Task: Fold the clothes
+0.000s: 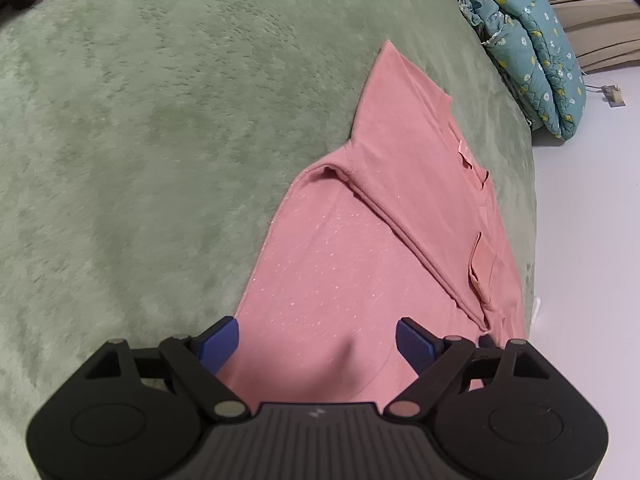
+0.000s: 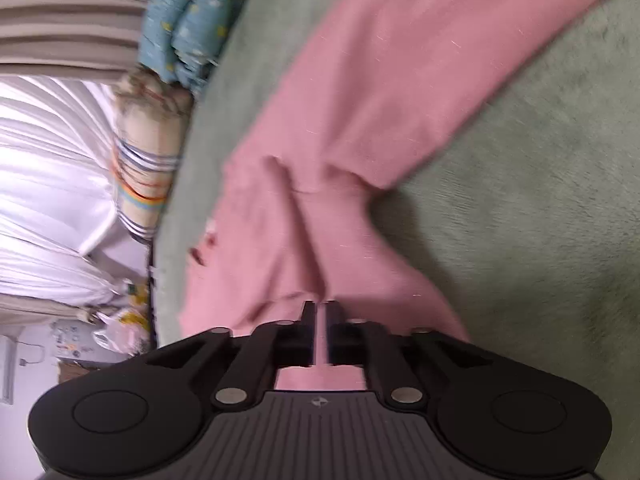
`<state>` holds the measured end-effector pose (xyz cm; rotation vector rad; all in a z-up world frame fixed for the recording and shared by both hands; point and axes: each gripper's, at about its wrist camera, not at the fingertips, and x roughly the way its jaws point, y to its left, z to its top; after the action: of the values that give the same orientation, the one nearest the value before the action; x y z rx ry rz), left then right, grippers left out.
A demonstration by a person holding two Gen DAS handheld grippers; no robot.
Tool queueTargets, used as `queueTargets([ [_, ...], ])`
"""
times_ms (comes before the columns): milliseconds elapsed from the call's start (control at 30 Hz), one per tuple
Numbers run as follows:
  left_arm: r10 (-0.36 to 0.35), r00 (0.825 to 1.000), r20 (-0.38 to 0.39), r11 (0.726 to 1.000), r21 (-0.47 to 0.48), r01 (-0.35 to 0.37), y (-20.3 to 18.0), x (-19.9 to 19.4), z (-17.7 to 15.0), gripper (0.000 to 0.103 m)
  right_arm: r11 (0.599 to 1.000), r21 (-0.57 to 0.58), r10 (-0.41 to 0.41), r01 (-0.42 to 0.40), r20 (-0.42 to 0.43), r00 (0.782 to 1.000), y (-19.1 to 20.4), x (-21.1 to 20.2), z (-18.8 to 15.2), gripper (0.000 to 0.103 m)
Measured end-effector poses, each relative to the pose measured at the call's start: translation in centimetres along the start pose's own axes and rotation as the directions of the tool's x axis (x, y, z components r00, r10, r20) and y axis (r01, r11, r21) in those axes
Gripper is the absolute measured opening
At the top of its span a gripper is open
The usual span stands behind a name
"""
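Nearest to view, the left gripper [image 1: 318, 340] hangs with its jaws spread wide over the hem end of the pink shirt [image 1: 360, 264], gripping nothing, while the right gripper [image 2: 319, 316] has its jaws drawn almost together over a bunched pink fold, though blur hides whether cloth is really pinched. If that pinch is shallow, the fold could slip out and fall crooked, and nothing pins the other end against dragging. Lying on the green fleece blanket [image 1: 140, 140], the shirt has one side already turned over lengthwise, its chest pocket showing.
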<state>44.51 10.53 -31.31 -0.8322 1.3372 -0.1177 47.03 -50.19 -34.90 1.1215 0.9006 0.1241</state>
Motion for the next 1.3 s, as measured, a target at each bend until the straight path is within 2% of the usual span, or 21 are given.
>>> queueTargets([
  [67, 0.006, 1.000, -0.004, 1.000, -0.004, -0.006, 0.1, -0.1, -0.2, 0.085, 0.997, -0.056, 0.062, -0.061, 0.012, 0.998, 2.0, 0.4, 0.0, 0.015],
  [100, 0.007, 1.000, -0.004, 1.000, -0.004, -0.007, 0.1, -0.1, -0.3, 0.086, 0.995, -0.080, 0.059, -0.057, 0.014, 0.998, 2.8, 0.9, 0.2, 0.015],
  [200, -0.002, 1.000, -0.003, 1.000, -0.012, 0.001, -0.5, -0.2, -0.4, 0.086, 0.986, -0.166, -0.012, 0.016, 0.024, 1.000, 4.6, 3.4, 0.9, 0.015],
  [233, -0.013, 1.000, 0.001, 1.000, -0.012, 0.013, -0.9, -0.3, -0.4, 0.086, 0.976, -0.203, -0.078, 0.076, 0.002, 0.997, 4.3, 4.2, 1.1, 0.000],
  [267, -0.021, 1.000, 0.003, 1.000, 0.002, 0.021, -1.5, -0.4, -0.3, 0.086, 0.963, -0.239, -0.133, 0.125, -0.014, 0.991, 4.0, 4.9, 1.2, 0.000],
  [367, -0.012, 1.000, 0.013, 0.995, 0.097, 0.011, -3.7, -0.5, -0.1, 0.086, 0.961, -0.248, -0.131, 0.123, -0.018, 0.991, 3.4, 3.2, 1.5, 0.000],
  [433, -0.003, 1.000, 0.017, 0.989, 0.147, 0.000, -4.8, -0.3, 0.0, 0.086, 0.967, -0.223, -0.123, 0.123, 0.012, 0.992, 3.8, 0.6, 1.2, 0.021],
  [500, 0.009, 1.000, 0.023, 0.985, 0.173, -0.013, -5.6, 0.0, -0.1, 0.086, 0.964, -0.212, -0.125, 0.160, 0.169, 0.978, 3.6, -5.1, 0.8, 0.029],
  [567, 0.012, 1.000, 0.020, 0.982, 0.190, -0.016, -6.3, 0.5, -0.4, 0.086, 0.956, -0.179, -0.174, 0.234, 0.300, 0.938, 3.1, -9.4, 1.1, 0.033],
  [600, 0.015, 1.000, 0.017, 0.981, 0.192, -0.017, -6.5, 0.7, -0.7, 0.086, 0.944, -0.159, -0.218, 0.288, 0.352, 0.910, 2.8, -11.0, 1.5, 0.039],
  [633, 0.017, 1.000, 0.014, 0.981, 0.192, -0.019, -6.6, 1.0, -1.0, 0.086, 0.907, -0.129, -0.308, 0.400, 0.444, 0.841, 2.5, -13.9, 2.3, 0.043],
  [700, 0.023, 1.000, 0.003, 0.983, 0.182, -0.023, -6.6, 1.4, -1.5, 0.086, 0.752, -0.078, -0.472, 0.654, 0.628, 0.619, 1.9, -19.6, 4.9, 0.055],
  [767, 0.035, 0.999, -0.022, 0.987, 0.157, -0.031, -6.4, 2.2, -2.4, 0.086, 0.694, -0.032, -0.523, 0.719, 0.664, 0.534, 0.9, -21.9, 6.9, 0.058],
  [833, 0.047, 0.998, -0.036, 0.989, 0.139, -0.042, -6.4, 2.6, -3.1, 0.086, 0.722, 0.091, -0.574, 0.686, 0.632, 0.520, -2.1, -24.3, 10.6, 0.057],
  [900, 0.055, 0.998, -0.039, 0.991, 0.123, -0.050, -6.5, 2.7, -3.8, 0.086, 0.714, 0.215, -0.629, 0.667, 0.614, 0.476, -4.0, -25.2, 12.8, 0.058],
  [967, 0.071, 0.997, -0.030, 0.992, 0.107, -0.067, -6.6, 2.7, -4.7, 0.086, 0.702, 0.256, -0.656, 0.665, 0.597, 0.462, -5.4, -24.7, 14.6, 0.058],
  [1067, 0.099, 0.995, -0.029, 0.992, 0.077, -0.096, -6.4, 2.8, -5.9, 0.086, 0.684, 0.281, -0.690, 0.673, 0.547, 0.474, -7.4, -22.6, 17.1, 0.056],
  [1133, 0.115, 0.993, -0.038, 0.992, 0.061, -0.113, -6.1, 2.9, -6.6, 0.086, 0.679, 0.301, -0.695, 0.669, 0.556, 0.456, -8.8, -21.9, 17.8, 0.055],
  [1200, 0.131, 0.991, -0.037, 0.990, 0.065, -0.128, -6.0, 2.8, -6.9, 0.085, 0.680, 0.321, -0.702, 0.659, 0.546, 0.458, -9.4, -21.6, 18.5, 0.054],
  [1267, 0.142, 0.990, -0.020, 0.988, 0.066, -0.141, -5.9, 2.5, -7.0, 0.086, 0.683, 0.338, -0.705, 0.647, 0.537, 0.463, -10.0, -21.4, 19.1, 0.020],
  [1300, 0.143, 0.990, -0.013, 0.988, 0.063, -0.142, -5.8, 2.4, -7.0, 0.086, 0.698, 0.335, -0.692, 0.633, 0.542, 0.476, -9.8, -21.4, 19.1, 0.006],
])
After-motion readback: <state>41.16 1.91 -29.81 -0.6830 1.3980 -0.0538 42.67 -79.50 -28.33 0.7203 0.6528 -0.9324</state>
